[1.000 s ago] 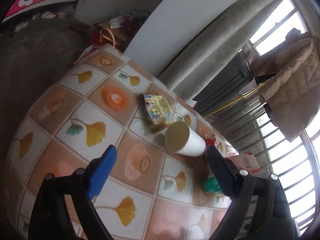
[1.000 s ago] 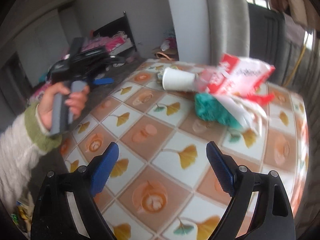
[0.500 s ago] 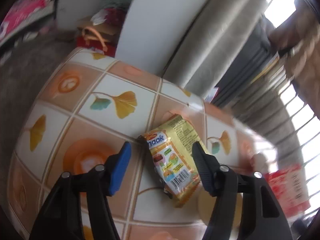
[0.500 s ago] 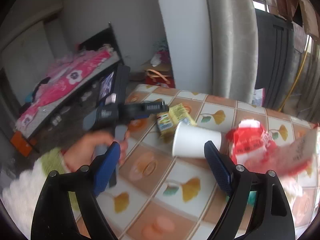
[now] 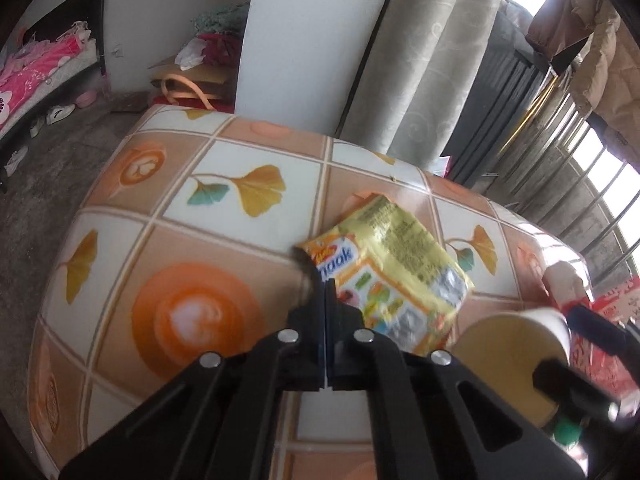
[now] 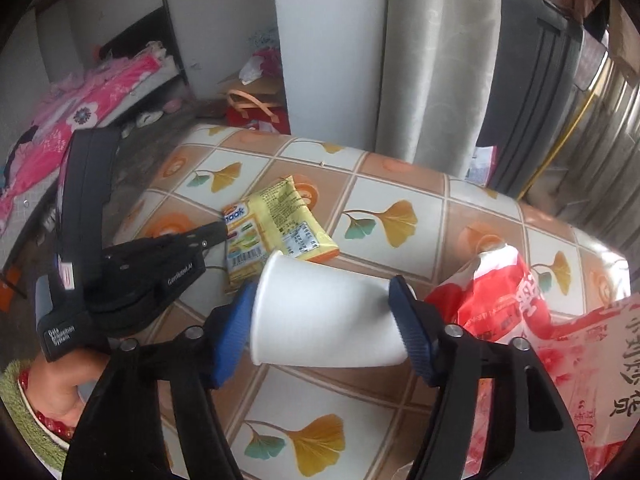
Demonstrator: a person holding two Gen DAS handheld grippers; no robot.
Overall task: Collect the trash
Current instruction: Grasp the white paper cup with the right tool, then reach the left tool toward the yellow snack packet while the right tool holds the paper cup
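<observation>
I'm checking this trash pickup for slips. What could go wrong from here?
The left gripper pinches only the wrapper's edge, so it might slide out when lifted. The cup lies on its side between the right gripper's open fingers; closing hard could crush it or roll it into the red bag.

Table [image 6: 400, 184] clothed in ginkgo-leaf tiles; yellow snack packet [image 6: 280, 216] far left, white paper cup [image 6: 324, 320] near, red bag [image 6: 520, 312] right.

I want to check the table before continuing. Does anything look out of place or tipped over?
The white paper cup lies on its side on the table, between the right gripper jaws. A yellow snack wrapper lies crumpled beside it.
</observation>
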